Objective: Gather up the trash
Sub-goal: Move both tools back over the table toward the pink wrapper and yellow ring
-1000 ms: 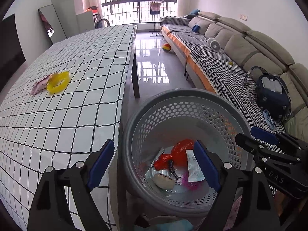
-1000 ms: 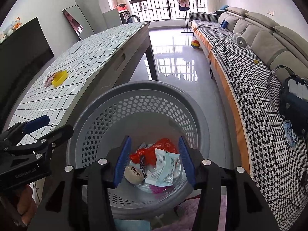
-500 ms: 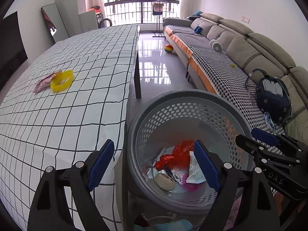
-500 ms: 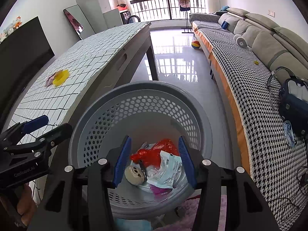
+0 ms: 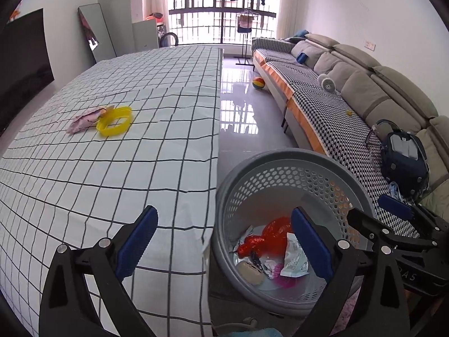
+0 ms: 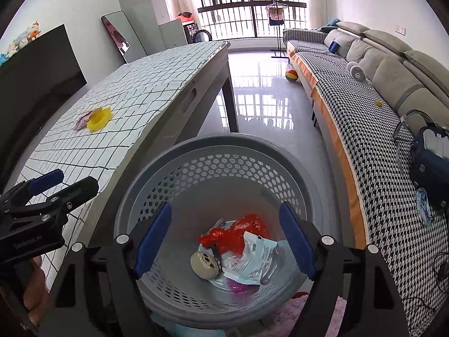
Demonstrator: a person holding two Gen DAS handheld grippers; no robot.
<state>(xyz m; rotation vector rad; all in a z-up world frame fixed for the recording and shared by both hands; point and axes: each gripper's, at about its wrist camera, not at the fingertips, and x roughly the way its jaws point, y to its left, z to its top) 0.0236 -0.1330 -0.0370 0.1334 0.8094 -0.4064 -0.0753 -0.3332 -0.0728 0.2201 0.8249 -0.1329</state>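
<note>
A grey perforated basket (image 6: 219,146) stands on the floor beside the table. In it lie a red bag (image 6: 241,233), a white wrapper (image 6: 252,258), a round beige piece (image 6: 204,262) and something pink. My right gripper (image 6: 224,219) hangs above the basket, its jaws opening with nothing between the pads. My left gripper (image 5: 223,224) straddles the table edge and the basket rim (image 5: 294,163), its jaws also opening and empty. On the checked tablecloth (image 5: 140,168) farther off lie a yellow ring (image 5: 113,120) and a pink wrapper (image 5: 84,118), touching each other.
A long sofa (image 5: 350,104) runs along the right, with a dark backpack (image 5: 404,157) on it. A coloured ball (image 5: 258,83) lies on the glossy floor. A black screen (image 6: 36,64) and a leaning mirror (image 6: 118,36) stand behind the table.
The right jaws have spread much wider over the basket. The left gripper has shifted left and up toward the table, and its jaws have widened a little.
</note>
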